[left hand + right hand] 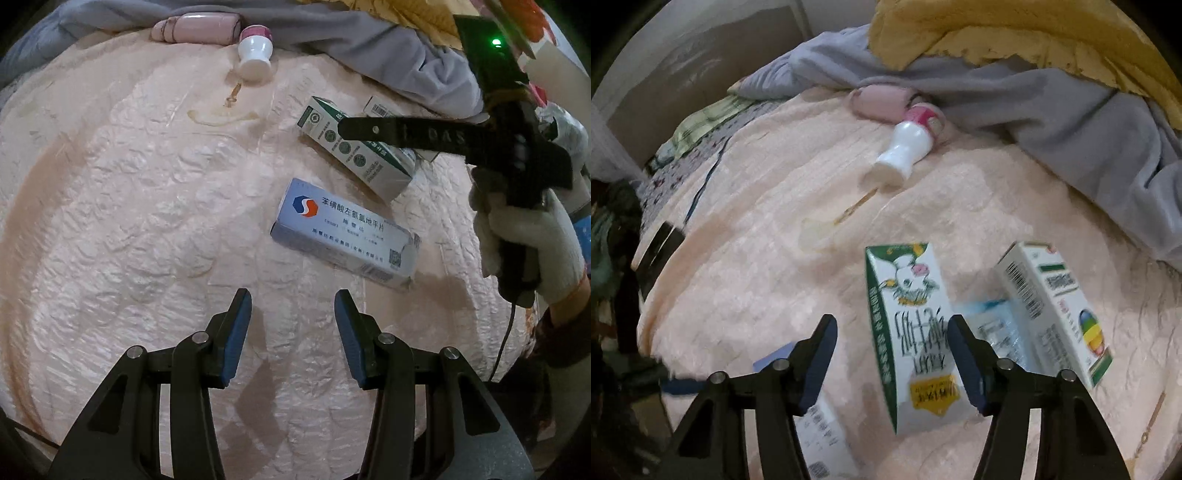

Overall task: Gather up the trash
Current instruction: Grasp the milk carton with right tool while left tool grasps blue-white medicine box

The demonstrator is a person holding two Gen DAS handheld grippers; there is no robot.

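The right gripper [345, 127] covers the middle of the green-and-white carton [356, 155] in the left wrist view, and a second small box [380, 105] behind it only peeks out by one corner. In the right wrist view everything's smeared: the carton's [912, 332] print is unreadable. The blue-and-white box [820, 435] sits mostly behind the gripper's finger [816, 362] and runs off the bottom edge. Something bluish [993, 321] between carton and the white box [1052, 306] is too blurred to tell.
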